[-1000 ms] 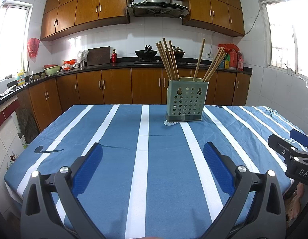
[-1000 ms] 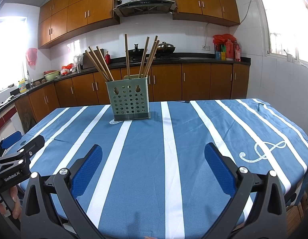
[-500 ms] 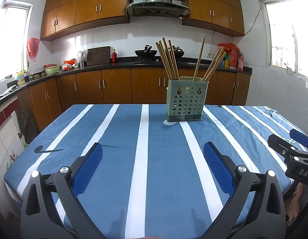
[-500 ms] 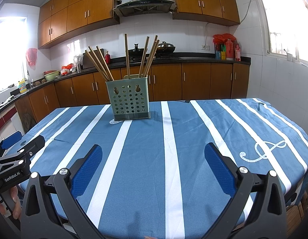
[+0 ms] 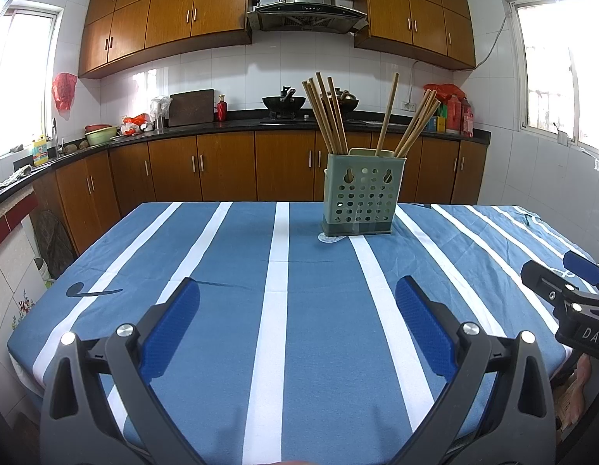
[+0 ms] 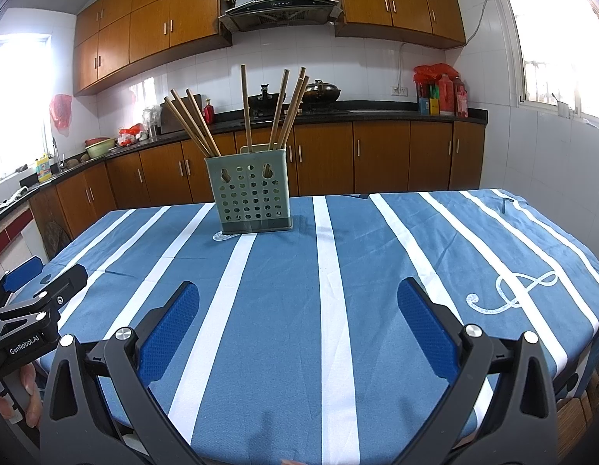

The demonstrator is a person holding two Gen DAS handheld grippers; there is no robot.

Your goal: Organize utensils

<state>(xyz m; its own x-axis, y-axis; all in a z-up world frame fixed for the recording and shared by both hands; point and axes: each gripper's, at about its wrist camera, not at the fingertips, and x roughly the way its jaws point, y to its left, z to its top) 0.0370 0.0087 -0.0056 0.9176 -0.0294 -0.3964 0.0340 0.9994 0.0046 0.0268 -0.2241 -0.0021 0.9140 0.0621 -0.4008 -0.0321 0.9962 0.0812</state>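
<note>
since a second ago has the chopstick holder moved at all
No. The chopstick holder sits at the same spot against the white stripe and the cabinets behind, in both views.

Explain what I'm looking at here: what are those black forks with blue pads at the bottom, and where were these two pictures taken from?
No robot here: a person holds a two-finger gripper in each hand, each with a fisheye camera looking along its fingers. One picture comes from the left gripper, the other from the right gripper. Both are open and hold nothing. On the blue striped tablecloth stands a green perforated holder with wooden chopsticks upright in it. Each view also catches the other gripper at its edge.
</note>
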